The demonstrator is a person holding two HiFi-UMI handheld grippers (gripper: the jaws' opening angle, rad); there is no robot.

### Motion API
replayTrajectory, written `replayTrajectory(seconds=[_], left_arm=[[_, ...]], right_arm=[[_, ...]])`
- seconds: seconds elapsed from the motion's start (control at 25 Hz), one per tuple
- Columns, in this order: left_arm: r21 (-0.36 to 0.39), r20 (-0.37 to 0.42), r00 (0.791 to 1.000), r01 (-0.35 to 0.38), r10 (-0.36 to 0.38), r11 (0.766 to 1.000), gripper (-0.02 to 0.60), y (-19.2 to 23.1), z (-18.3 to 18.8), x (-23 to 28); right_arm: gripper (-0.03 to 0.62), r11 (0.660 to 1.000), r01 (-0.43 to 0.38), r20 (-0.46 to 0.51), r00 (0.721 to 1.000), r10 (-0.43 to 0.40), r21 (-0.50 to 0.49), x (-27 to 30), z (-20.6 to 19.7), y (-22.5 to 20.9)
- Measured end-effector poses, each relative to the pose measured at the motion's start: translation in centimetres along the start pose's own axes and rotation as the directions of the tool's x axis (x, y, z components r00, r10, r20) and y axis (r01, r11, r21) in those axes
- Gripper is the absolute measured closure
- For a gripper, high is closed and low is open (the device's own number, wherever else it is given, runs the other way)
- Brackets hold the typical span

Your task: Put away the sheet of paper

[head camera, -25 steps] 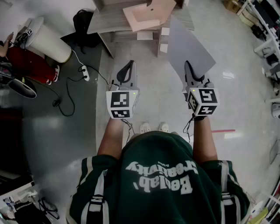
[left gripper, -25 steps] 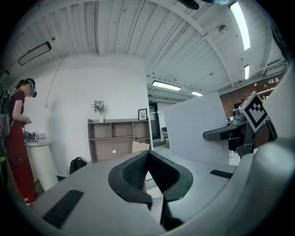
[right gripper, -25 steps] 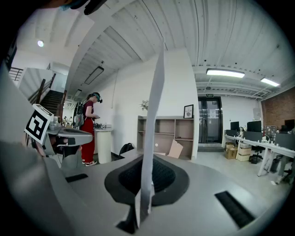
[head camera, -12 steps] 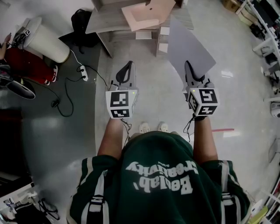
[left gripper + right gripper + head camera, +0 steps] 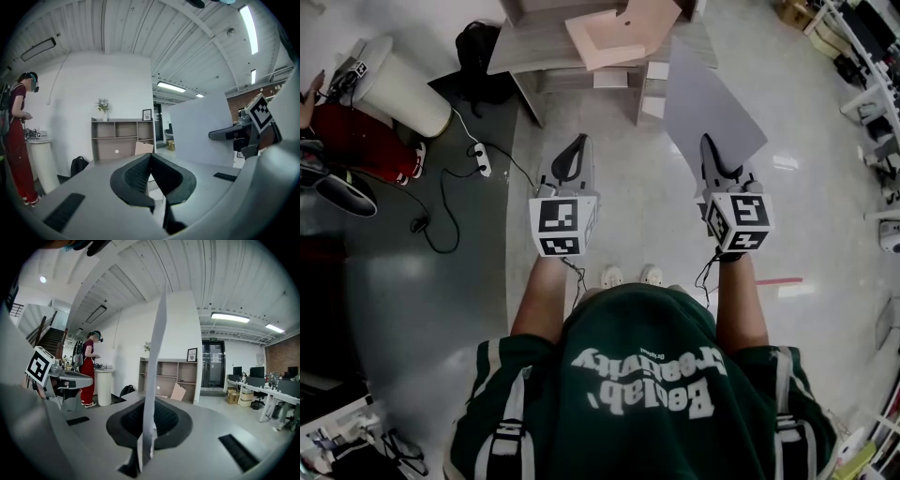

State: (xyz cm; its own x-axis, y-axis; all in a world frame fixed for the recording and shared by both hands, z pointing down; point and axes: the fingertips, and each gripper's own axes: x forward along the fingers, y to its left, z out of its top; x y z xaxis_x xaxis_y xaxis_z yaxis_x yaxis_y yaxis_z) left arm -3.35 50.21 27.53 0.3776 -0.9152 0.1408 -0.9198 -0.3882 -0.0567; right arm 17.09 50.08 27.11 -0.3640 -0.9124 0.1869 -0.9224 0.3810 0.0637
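A grey-white sheet of paper (image 5: 706,103) stands up from my right gripper (image 5: 712,150), which is shut on the sheet's lower edge. In the right gripper view the sheet of paper (image 5: 154,380) shows edge-on, rising between the closed jaws of the right gripper (image 5: 146,423). My left gripper (image 5: 575,152) is held level beside it on the left, jaws shut with nothing between them; the left gripper (image 5: 151,166) shows its pads pressed together. The sheet (image 5: 201,129) appears at the right of the left gripper view.
A grey wooden shelf unit (image 5: 546,47) stands ahead, with a cardboard piece (image 5: 614,33) leaning on it. To the left are a white cylindrical stand (image 5: 403,89), a person in red (image 5: 356,141), a black backpack (image 5: 478,42) and cables (image 5: 450,202) on the floor. Desks line the right side.
Both grippers and the sheet have drifted very slightly; the hold on the paper is unchanged.
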Motion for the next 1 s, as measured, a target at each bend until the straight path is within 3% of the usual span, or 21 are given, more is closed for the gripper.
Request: replayTrajectory(seconds=[0.6, 1.0], left_arm=[[0.025, -0.004, 1.0, 0.015, -0.015, 1.0, 0.565, 4.9, -1.6, -3.0], [0.023, 0.005, 1.0, 0.007, -0.007, 1.0, 0.565, 6.8, -1.4, -1.4]], right_arm=[[0.562, 1.0, 0.028, -0.004, 1.0, -0.028, 0.013, 1.3, -1.1, 5.3], [0.562, 1.0, 0.01, -0.001, 1.0, -0.01, -0.004, 4.2, -0.4, 5.8]])
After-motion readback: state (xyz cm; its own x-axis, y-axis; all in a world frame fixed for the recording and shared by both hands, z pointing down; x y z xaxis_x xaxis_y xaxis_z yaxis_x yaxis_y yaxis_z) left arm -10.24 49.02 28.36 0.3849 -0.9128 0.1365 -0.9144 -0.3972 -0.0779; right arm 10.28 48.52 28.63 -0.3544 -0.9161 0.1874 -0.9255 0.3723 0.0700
